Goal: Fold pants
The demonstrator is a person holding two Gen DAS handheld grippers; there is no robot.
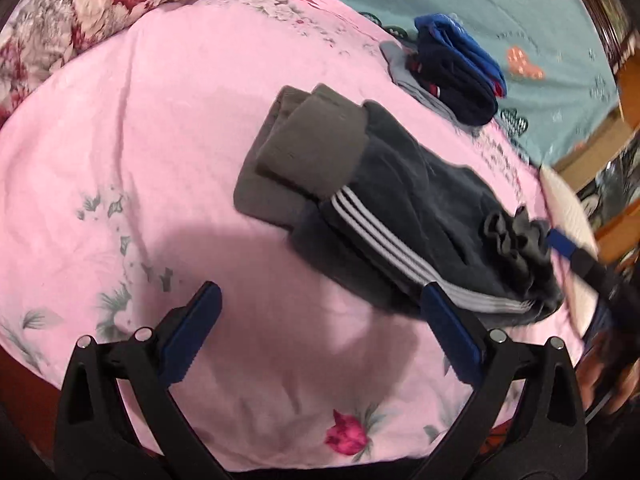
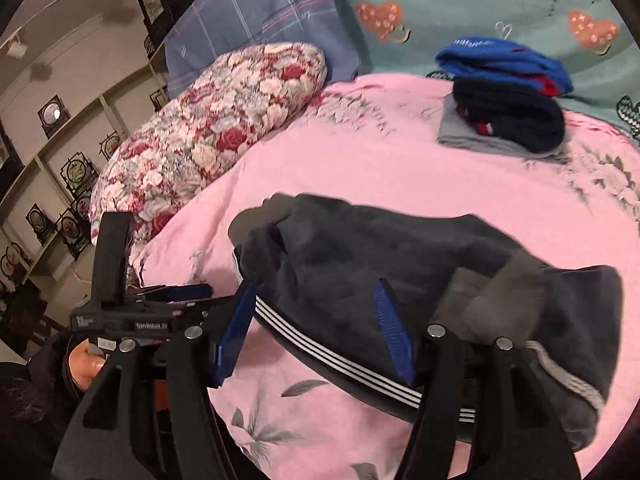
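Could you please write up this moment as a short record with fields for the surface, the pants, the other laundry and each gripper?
surface: pink floral bedspread
pants: dark pants with white stripes, folded into a bundle, lying on the bedspread
other laundry: stack of folded clothes, blue on top, beyond the pants
left gripper: open, nothing between its fingers
right gripper: open, over the pants, not gripping

Left hand-held gripper (image 1: 320, 304): black frame, blue ribbed pads, silver screws; sleeve prob. dark.

Warm indoor light, soft shadows on pink sheet (image 1: 168, 128), motion blur w/ heavy fisheye warp at edges.
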